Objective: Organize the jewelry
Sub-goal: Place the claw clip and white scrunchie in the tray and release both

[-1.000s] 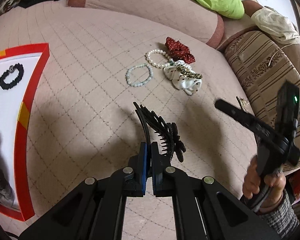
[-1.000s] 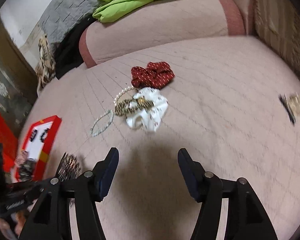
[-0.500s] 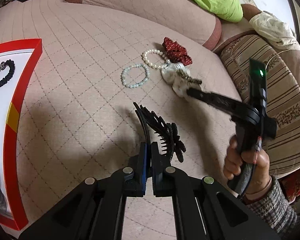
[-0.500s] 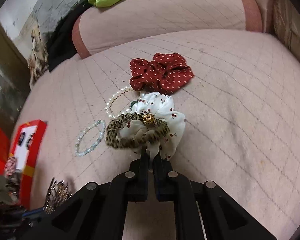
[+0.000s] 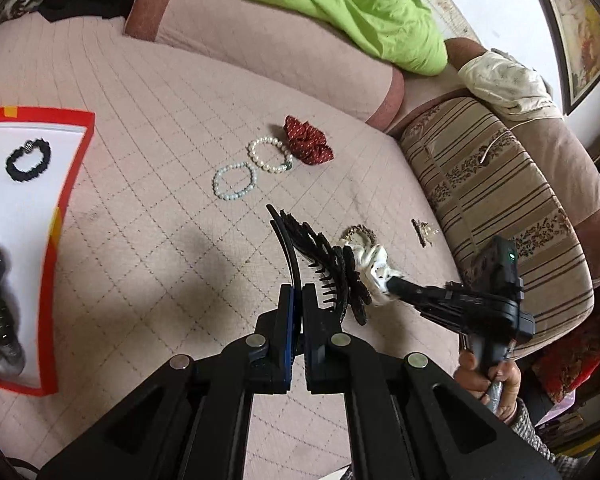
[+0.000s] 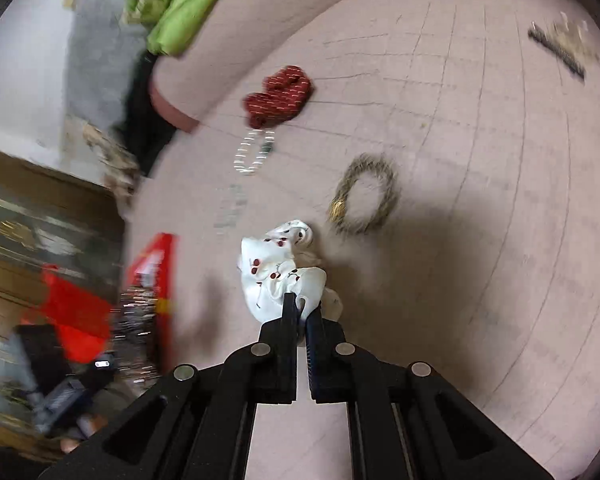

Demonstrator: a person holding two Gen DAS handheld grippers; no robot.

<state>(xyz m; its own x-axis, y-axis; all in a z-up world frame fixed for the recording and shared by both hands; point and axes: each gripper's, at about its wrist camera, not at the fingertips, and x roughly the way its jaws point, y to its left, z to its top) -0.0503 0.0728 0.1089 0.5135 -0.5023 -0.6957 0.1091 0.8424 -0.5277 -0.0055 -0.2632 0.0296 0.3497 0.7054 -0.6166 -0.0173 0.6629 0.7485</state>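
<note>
Now left gripper (image 5: 299, 300) pinches black hair clip (image 5: 320, 256); right gripper (image 6: 302, 312) (blurred) clamps white scrunchie (image 6: 278, 272).

We see a black toothed hair clip (image 5: 320, 256) upright at centre, a white cherry-print scrunchie (image 6: 280, 276) bunched beside it, bead bracelets (image 5: 235, 181) lying flat at twelve o'clock.
</note>
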